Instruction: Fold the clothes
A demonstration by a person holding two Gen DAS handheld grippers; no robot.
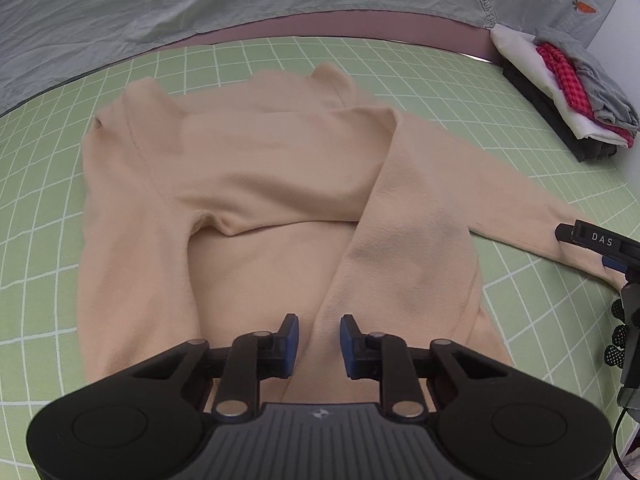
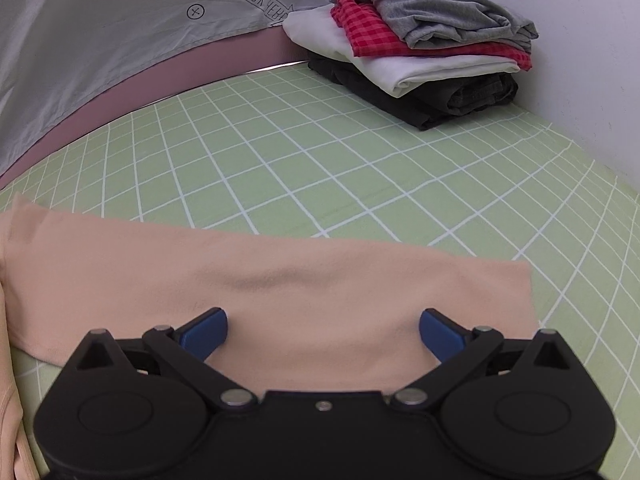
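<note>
A peach long-sleeved top (image 1: 256, 184) lies spread on the green grid-patterned bench (image 1: 40, 208). One of its sleeves (image 1: 384, 248) is laid diagonally across the body. The other sleeve (image 2: 280, 280) stretches straight out from the body, toward the side where a stack of folded clothes (image 2: 424, 52) sits in the far corner, well apart from the top.

The left claw (image 1: 319, 344) hovers over the top's near part beside the crossed sleeve, its jaws narrowly parted with nothing between them. The right claw (image 2: 323, 334) is spread wide, its blue pads (image 2: 208, 336) straddling the outstretched sleeve near the cuff. The cloth runs between the pads but is not pinched, and whether they touch it cannot be told.

This looks like the sleeve-folding step: one sleeve is across the body, the other still out to the side. The likely next move is for the right claw to close on the cuff end and carry it over the body. That calls for catching both layers of the soft, limp fabric and lifting enough that the sleeve does not drag the body askew.
</note>
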